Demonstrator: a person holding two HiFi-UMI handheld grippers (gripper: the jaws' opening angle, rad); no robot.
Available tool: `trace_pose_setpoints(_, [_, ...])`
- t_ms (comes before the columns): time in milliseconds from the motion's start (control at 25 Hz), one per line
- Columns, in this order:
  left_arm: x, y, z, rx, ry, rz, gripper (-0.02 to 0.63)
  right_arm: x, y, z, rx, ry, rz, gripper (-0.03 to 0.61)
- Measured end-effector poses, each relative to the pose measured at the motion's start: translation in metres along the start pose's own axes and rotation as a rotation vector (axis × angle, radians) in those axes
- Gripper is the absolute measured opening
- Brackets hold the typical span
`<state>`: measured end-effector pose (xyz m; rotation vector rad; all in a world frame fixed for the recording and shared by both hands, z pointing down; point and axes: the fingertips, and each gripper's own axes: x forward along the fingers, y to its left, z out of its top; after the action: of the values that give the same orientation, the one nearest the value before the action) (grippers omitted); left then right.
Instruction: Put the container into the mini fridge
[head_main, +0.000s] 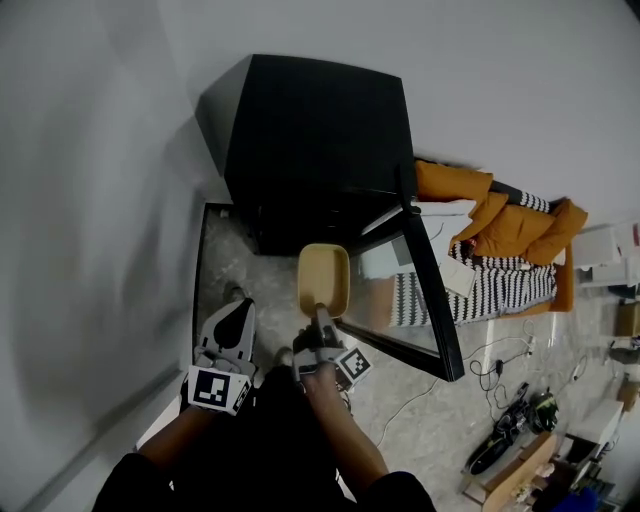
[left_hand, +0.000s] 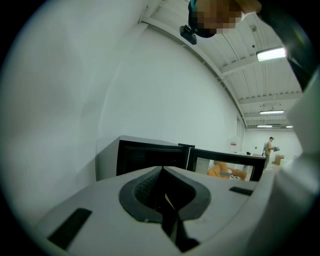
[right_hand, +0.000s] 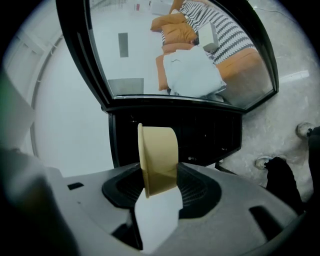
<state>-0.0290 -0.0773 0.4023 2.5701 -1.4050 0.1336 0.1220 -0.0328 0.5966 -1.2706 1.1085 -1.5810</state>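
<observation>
A black mini fridge (head_main: 310, 130) stands against the wall, and its glass door (head_main: 425, 290) is swung open to the right. My right gripper (head_main: 322, 325) is shut on a beige container (head_main: 323, 278), held on edge just in front of the dark fridge opening. In the right gripper view the container (right_hand: 159, 160) stands upright between the pads of the gripper (right_hand: 160, 187), with the open fridge (right_hand: 200, 135) behind it and the door (right_hand: 175, 50) above. My left gripper (head_main: 235, 312) hangs to the left, shut and empty. Its view shows the gripper (left_hand: 165, 202) facing the fridge (left_hand: 145, 157).
An orange sofa with striped cushions (head_main: 500, 240) sits behind the open door. Cables and gear (head_main: 510, 430) lie on the floor at the right. A white wall runs along the left. Shoes (right_hand: 305, 130) show on the speckled floor. A person (left_hand: 270, 146) stands far off.
</observation>
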Motion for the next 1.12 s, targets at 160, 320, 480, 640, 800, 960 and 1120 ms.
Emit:
trace_pose_setpoints(160, [0.017,0.009,-0.006,-0.001,-0.001,-0.032,0.005,0.023,-0.015,0.002,0.008,-0.016,-0.010,0.179])
trace_pose_setpoints(320, [0.033,0.017,-0.020,0.001,-0.002,-0.055,0.005,0.044,-0.030,0.008,0.015,-0.042,-0.013,0.179])
trace_pose_setpoints(480, [0.045,0.020,-0.040,0.007,0.009,-0.065,0.005,0.065,-0.051,0.018,0.009,-0.051,-0.023,0.179])
trace_pose_setpoints(640, [0.054,0.023,-0.058,-0.008,0.025,-0.070,0.005,0.085,-0.080,0.028,0.015,-0.065,-0.043,0.179])
trace_pose_setpoints(800, [0.064,0.026,-0.071,-0.011,0.009,-0.064,0.005,0.101,-0.103,0.033,0.046,-0.075,-0.047,0.179])
trace_pose_setpoints(960, [0.075,0.029,-0.088,-0.020,0.004,-0.065,0.005,0.117,-0.124,0.037,0.033,-0.068,-0.064,0.179])
trace_pose_setpoints(1120, [0.084,0.033,-0.107,-0.022,0.004,-0.069,0.005,0.135,-0.148,0.043,0.032,-0.075,-0.067,0.179])
